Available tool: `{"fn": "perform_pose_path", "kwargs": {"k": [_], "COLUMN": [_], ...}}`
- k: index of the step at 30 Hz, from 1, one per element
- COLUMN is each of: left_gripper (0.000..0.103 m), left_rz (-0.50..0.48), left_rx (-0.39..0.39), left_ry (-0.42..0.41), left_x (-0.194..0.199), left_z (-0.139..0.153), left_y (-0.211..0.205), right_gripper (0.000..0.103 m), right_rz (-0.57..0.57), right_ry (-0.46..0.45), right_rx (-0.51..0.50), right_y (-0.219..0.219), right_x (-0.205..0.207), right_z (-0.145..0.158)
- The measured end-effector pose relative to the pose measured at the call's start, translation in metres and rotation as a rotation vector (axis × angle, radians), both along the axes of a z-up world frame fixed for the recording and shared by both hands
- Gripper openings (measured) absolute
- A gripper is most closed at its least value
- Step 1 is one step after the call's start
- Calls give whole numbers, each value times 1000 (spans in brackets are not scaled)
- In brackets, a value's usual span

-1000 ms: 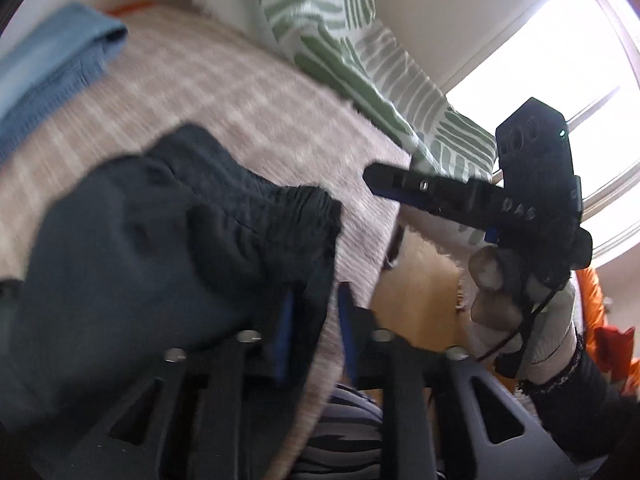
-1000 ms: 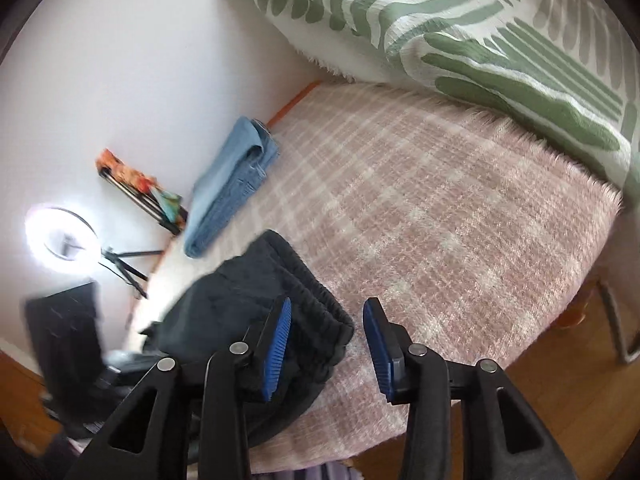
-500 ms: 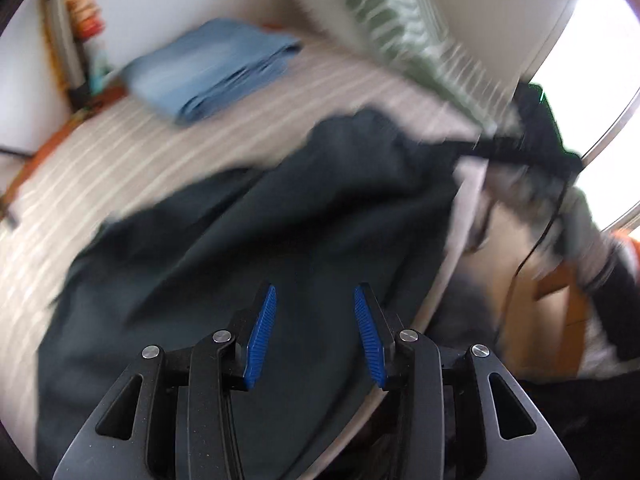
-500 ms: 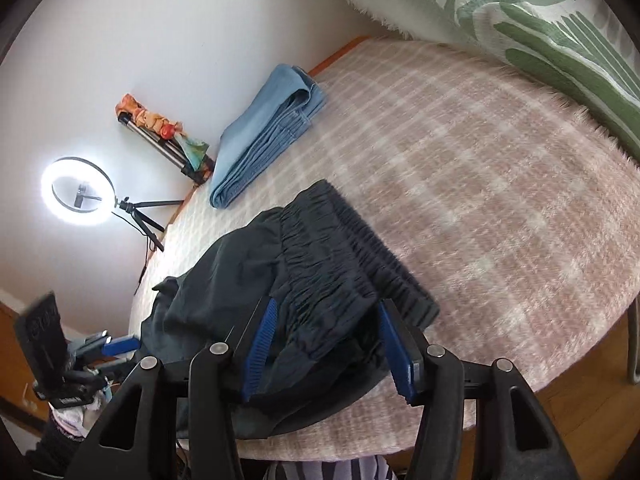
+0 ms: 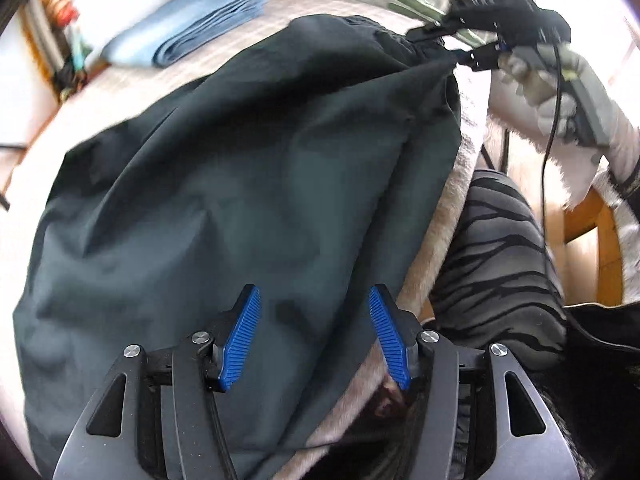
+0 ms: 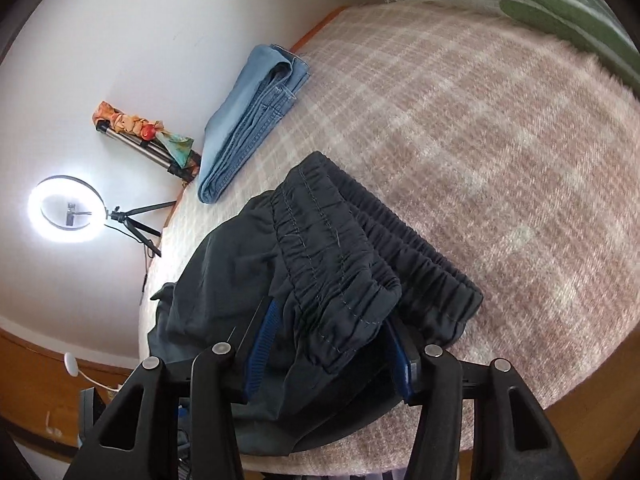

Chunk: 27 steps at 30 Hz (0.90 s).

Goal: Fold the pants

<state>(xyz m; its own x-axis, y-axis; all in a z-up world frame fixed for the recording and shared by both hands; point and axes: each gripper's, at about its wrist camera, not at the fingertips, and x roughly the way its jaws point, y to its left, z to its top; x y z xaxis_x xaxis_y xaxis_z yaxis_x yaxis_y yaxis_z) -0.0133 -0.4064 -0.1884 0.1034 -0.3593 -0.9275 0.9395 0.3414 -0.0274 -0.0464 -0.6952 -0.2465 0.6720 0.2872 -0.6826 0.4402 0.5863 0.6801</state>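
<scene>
Both tongs are at the dark pants [image 5: 240,184], which lie spread on the bed's pink plaid blanket [image 6: 500,128] along its near edge. My left tongs [image 5: 316,332] hang above the leg part of the pants with the blue pads [image 5: 242,336] well apart; the jaws have just been opening, and nothing sits between them, only dark fabric lying below. My right tongs [image 6: 328,344] are at the elastic waistband [image 6: 340,256] near the bed's near edge. A gathered fold of that waistband lies between the blue pads [image 6: 262,344], draping over both of them and hiding most of the right-hand one. I cannot tell whether the pads press on the cloth or merely stand around it. From the left wrist view, the right tongs [image 5: 452,46] show at the far end of the pants, with my gloved right hand [image 5: 560,92] behind them on the handle, and the fabric pulls up toward their tips in a taut ridge.

A folded pair of light blue jeans [image 6: 252,120] lies on the blanket toward the far edge by the wall, well apart from the dark pants. A green-and-white leaf-patterned pillow [image 6: 552,4] rests at the head end of the bed. My knee in striped grey fabric [image 5: 500,248] is just beside the bed's near edge. A lit ring light [image 6: 66,210] on a tripod stands against the white wall.
</scene>
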Motion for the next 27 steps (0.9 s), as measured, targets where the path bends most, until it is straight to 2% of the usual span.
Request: {"fn": "perform_pose_path", "kwargs": {"k": [2,3,4,5,6,7,9,12,15,18,23,27], "left_gripper": [55,51,33,17,11,5,4,3,3,3,3,3], "left_rz": [-21,-33,-43,-51,-57,-55,-35,-19,-29,-69,-89,-85], "left_rx": [13,7,0,-2,-15,-24,-48,-93,-134,-128,-70,-68], "left_ry": [-21,-23,-24,-37,-53,-41,15,44,90,108,140,149], "left_x": [-3,-4,-3,-3,-2,1,9,13,7,-6,-15,-16], "left_z": [-5,-7,-5,-6,-4,-2,3,18,34,30,0,-2], "left_y": [-6,-10,-4,-3,-1,1,6,13,20,19,9,10], "right_gripper": [54,53,53,48,39,35,24,15,13,12,12,13], "right_rz": [4,6,7,5,3,1,-9,-26,-48,-49,-42,-32], "right_ry": [8,10,14,21,28,36,33,-10,-53,-83,27,99], "right_rx": [-10,-13,-19,-24,-31,-36,-44,-77,-111,-143,-204,-209], "right_y": [1,2,2,3,3,3,2,-2,-7,-11,-8,-10], "right_x": [2,2,3,3,4,4,2,-6,-16,-30,-35,-31], "right_z": [2,2,2,2,2,1,4,21,43,57,29,2]}}
